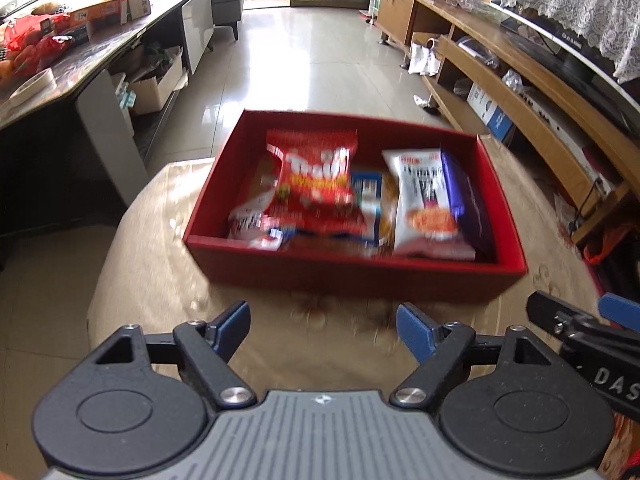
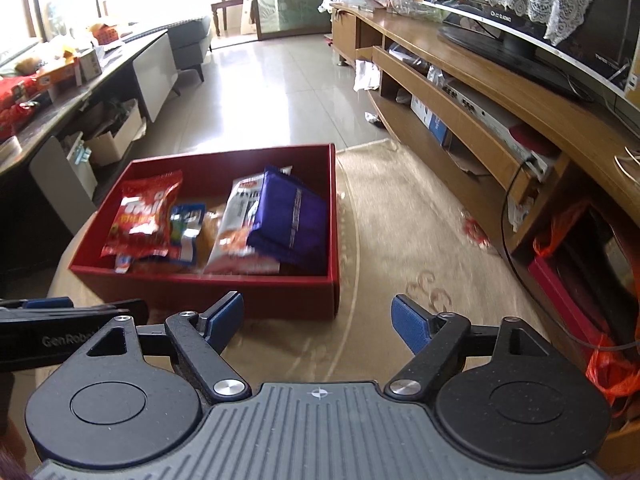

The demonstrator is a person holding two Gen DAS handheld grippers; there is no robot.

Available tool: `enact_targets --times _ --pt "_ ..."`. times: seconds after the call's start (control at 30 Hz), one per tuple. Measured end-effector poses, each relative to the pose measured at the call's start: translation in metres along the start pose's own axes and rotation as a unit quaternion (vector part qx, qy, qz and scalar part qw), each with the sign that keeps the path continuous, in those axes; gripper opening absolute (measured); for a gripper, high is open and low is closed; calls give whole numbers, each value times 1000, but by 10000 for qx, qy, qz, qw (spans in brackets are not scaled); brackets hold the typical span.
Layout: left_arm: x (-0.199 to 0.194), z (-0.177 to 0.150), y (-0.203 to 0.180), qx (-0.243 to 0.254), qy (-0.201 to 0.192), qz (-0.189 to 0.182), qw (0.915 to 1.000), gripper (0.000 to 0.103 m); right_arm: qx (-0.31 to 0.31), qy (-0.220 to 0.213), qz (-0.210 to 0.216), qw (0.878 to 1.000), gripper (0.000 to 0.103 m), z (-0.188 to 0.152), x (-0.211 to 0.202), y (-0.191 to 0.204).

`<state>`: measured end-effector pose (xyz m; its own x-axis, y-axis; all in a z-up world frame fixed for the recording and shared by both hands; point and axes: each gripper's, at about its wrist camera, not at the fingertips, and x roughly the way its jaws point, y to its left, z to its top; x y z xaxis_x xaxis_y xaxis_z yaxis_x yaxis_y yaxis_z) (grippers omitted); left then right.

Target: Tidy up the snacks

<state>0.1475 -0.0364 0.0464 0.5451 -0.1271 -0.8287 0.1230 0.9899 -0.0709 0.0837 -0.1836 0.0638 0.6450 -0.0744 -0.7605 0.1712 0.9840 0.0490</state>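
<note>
A shallow red cardboard box (image 1: 352, 276) stood on a beige patterned tablecloth (image 1: 160, 264), holding a red snack bag (image 1: 316, 184), a white packet (image 1: 424, 200) and a purple pouch (image 2: 292, 216). The left gripper (image 1: 323, 328) and right gripper (image 2: 318, 322) hovered before it, jaws apart and empty.

- The left wrist view looks forward and steeply down along the left gripper (image 1: 323, 326), whose spread blue-padded fingers fill its lower edge; the open red cardboard box of snack packets (image 1: 360, 276) lies just ahead of them, centred.
- The right wrist view looks likewise past the right gripper (image 2: 318, 322); the box (image 2: 240, 294) sits ahead and left.
- Both share the box, the beige patterned cloth (image 1: 160, 248) and the tiled floor (image 1: 304, 64); each shows the other gripper at its inner edge.
</note>
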Motion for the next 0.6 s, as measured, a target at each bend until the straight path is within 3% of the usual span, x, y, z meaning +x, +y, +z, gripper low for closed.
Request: enact_targets --times 0.6 --pt "-40 -64 -8 93 -141 15 9999 83 -9 -27 123 9999 86 -55 -43 -6"
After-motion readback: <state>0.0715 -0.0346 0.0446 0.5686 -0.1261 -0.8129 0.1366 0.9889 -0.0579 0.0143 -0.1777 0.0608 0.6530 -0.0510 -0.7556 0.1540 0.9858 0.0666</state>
